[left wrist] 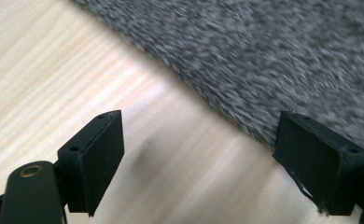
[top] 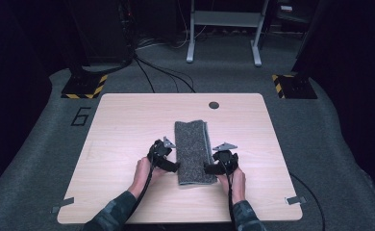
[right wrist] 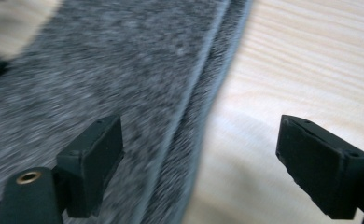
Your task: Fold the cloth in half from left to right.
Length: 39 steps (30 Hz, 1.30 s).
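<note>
**Two open grippers at the near end of a folded grey towel**

We see a folded grey towel (top: pixel 193 150) lying flat near the middle of the light wooden table (top: pixel 128 125), its long side running away from the person. It is folded into a narrow strip, and along its right edge the layered borders show as parallel ridges (clearest in the right gripper view, where the stacked edges run up the frame).

The left gripper (top: pixel 174 167) sits at the towel's near left corner, held low over the table by the person's left hand (top: pixel 144 172). In the left gripper view its jaws stand wide apart with nothing between them but bare wood; the towel's edge crosses diagonally just ahead, and the right-hand jaw in that view overlaps the fabric's border. We cannot tell whether it touches the cloth.

The right gripper (top: pixel 208 168) is at the towel's near right corner, held by the right hand (top: pixel 237 182). Its jaws are also spread wide and grasp nothing. In the right gripper view they straddle the towel's folded edge: one jaw over the grey pile, the other over the bare table beside it.

The two grippers face each other across the towel's near end. Beyond the table's far edge we see a small dark hole (top: pixel 214 105) in the tabletop, grey carpet (top: pixel 41 144) and a metal frame (top: pixel 224 29).
</note>
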Available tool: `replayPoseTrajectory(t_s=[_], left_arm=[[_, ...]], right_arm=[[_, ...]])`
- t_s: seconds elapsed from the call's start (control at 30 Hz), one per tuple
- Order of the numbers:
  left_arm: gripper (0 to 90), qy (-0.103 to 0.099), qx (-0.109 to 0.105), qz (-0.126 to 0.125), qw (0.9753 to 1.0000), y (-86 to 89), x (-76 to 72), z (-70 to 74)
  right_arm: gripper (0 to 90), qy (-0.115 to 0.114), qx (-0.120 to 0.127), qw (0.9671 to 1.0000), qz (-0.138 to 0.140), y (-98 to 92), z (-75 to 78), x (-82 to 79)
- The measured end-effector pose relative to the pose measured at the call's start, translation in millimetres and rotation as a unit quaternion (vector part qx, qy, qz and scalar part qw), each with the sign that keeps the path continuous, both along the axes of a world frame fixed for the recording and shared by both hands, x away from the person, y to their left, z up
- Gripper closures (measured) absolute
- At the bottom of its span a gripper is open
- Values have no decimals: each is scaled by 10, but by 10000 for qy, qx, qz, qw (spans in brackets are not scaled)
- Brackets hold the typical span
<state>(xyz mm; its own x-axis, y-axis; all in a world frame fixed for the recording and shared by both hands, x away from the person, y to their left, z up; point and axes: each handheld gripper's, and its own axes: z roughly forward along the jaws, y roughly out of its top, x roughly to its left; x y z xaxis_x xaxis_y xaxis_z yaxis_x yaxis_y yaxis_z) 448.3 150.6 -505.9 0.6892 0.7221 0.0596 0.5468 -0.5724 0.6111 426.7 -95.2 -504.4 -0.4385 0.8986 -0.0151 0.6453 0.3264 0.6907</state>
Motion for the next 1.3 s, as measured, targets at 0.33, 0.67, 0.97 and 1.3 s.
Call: replayPoseTrajectory(t_s=[0.33, 0.67, 0.97, 1.3], left_arm=[[149, -56, 71, -29, 10000, 38, -129, -58], [143, 4, -110, -3, 9999, 108, -354, -87], [139, -2, -215, 3, 9998, 211, -680, -94], [135, -42, -588, 165, 9981, 422, -732, 12]], right_arm=[[154, 112, -277, 9995, 32, 123, -110, 24], [164, 113, -204, 9996, 146, 174, -127, -164], [170, 26, -246, 9986, 469, 216, -137, -415], [146, 30, -102, 9984, 556, 212, -155, -621]])
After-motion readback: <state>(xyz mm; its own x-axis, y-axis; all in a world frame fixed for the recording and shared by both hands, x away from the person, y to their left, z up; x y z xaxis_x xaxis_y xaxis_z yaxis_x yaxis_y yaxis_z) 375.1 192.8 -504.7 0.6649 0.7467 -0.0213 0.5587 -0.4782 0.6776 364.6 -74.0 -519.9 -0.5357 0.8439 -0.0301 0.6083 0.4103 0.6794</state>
